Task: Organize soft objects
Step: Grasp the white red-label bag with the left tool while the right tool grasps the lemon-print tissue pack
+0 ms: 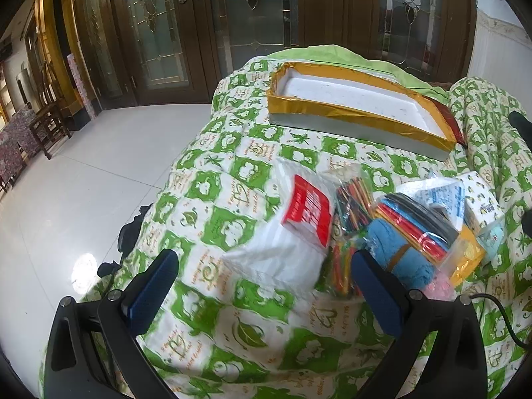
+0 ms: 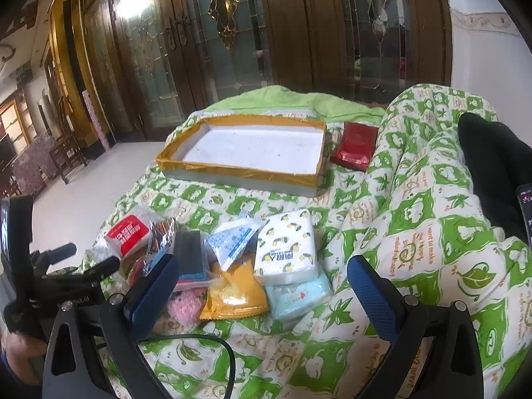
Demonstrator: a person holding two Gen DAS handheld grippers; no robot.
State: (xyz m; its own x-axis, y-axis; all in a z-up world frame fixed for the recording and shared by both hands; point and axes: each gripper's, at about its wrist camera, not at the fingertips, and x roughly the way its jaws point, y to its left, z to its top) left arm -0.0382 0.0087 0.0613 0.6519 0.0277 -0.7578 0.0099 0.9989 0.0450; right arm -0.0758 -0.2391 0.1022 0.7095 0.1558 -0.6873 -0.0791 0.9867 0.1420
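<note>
A pile of soft packets lies on the green-and-white quilt (image 1: 232, 179). In the left wrist view a white tissue pack with a red label (image 1: 292, 232) sits just ahead of my open left gripper (image 1: 264, 262), between its fingers but untouched. Beside it lie colourful sticks in a bag (image 1: 349, 219) and a blue towel (image 1: 399, 252). In the right wrist view my right gripper (image 2: 262, 269) is open over a white tissue pack with a bird print (image 2: 287, 242), an orange packet (image 2: 232, 296) and a light blue pack (image 2: 296, 296). The gold-rimmed white tray (image 2: 239, 169) lies beyond, empty.
A dark red packet (image 2: 355, 146) lies right of the tray. The left gripper's black body (image 2: 50, 282) shows at the right wrist view's left edge. A black cable (image 2: 206, 342) crosses the quilt. White tiled floor (image 1: 83, 199) and wooden glass doors (image 1: 232, 16) lie beyond the bed.
</note>
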